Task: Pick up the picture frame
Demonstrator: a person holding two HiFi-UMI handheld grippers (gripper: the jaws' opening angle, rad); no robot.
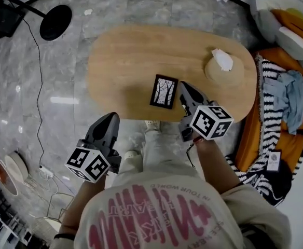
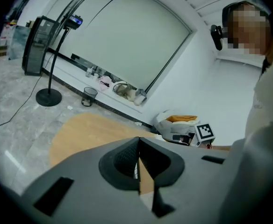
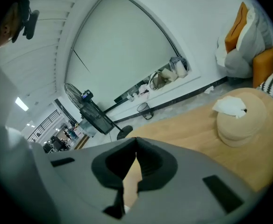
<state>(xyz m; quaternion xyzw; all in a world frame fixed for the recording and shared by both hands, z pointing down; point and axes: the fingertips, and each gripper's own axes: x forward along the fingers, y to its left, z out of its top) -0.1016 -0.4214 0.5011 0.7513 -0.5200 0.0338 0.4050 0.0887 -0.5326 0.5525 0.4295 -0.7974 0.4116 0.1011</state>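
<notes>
Task state: not picked up yet. The picture frame lies flat and face up at picture centre in the head view, near the table's front edge.

Right gripper: jaws fully together, holding nothing. Its tip is just beside the frame's right edge; we can't tell if it touches. We read this as staging for the grab, since it's the nearer hand. The jaws have to open before they can take an edge.

Left gripper: jaws also pressed together and empty. It sits lower left of the frame, about at the table's front edge and apart from the frame. We think it's the spare hand, possibly there to brace.

A flat frame gives little edge to bite. We'd expect a low approach, or tipping it up against the tabletop.

Surface: oval light-wood table, mostly bare. A round tissue holder stands at the right end, well clear of the frame.

Room: the floor is grey and marble-look. Upper left is a fan stand base, with a cable trailing down from it. Cushions and a striped blanket run along the right. The left gripper view shows a small bin by the far wall.
</notes>
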